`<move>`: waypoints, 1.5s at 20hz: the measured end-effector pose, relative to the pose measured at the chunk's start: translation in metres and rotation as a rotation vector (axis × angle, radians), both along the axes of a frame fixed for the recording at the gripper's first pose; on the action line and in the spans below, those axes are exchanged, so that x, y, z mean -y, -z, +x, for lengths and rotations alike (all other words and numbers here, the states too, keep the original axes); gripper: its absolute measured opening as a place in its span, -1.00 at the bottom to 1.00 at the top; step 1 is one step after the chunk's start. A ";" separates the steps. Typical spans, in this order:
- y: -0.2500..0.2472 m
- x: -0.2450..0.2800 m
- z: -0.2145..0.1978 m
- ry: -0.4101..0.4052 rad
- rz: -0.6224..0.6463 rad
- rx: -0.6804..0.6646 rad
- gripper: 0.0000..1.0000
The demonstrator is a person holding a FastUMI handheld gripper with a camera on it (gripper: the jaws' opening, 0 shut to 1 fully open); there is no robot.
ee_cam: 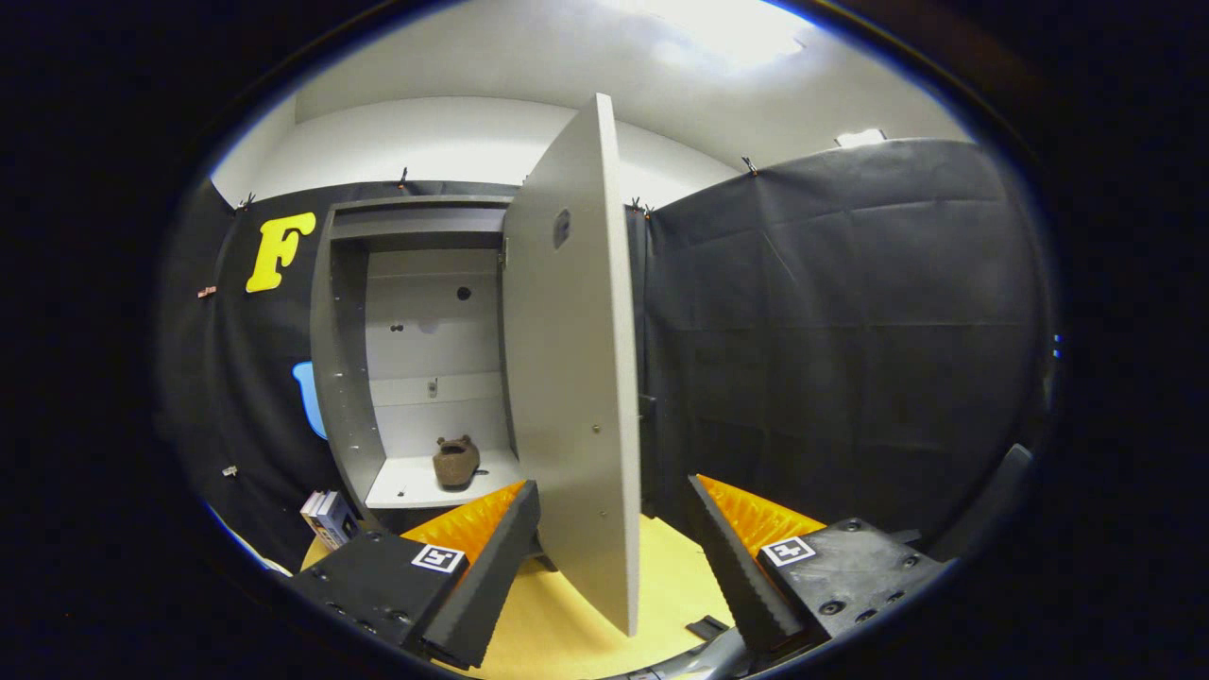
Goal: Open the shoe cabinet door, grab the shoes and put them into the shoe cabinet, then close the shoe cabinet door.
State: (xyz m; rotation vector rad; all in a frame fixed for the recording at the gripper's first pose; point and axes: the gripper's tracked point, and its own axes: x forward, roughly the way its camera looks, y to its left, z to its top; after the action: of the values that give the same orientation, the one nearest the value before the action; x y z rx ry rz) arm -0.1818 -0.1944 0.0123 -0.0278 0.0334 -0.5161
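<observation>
The tongs point(614, 529) stand wide apart and hold nothing; the free edge of the open cabinet door point(576, 378) sits in the gap between the two fingers, touching neither as far as I can tell. One brown shoe point(456, 461) rests on the bottom shelf of the shoe cabinet point(345, 378), beyond the fingers and behind the door.

The remaining step looks like closing the door. The risk I see is that a push with the fingers spread this wide lets the thin door edge slide between them instead of being driven, so the door barely swings. A hard shove could also rock the cabinet on the table point(567, 623). The shoe sits well inside the shelf, so the door should clear it.

Count: one cabinet, one door, one shoe visible, and a small stack of books point(329, 517) beside the cabinet's foot; their number is unclear.
</observation>
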 end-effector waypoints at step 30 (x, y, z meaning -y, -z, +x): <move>0.013 0.024 0.071 -0.510 0.099 -0.071 0.95</move>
State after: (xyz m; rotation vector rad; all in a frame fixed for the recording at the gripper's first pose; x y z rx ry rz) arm -0.1106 -0.2188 -0.0004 0.0416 0.1176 -0.0025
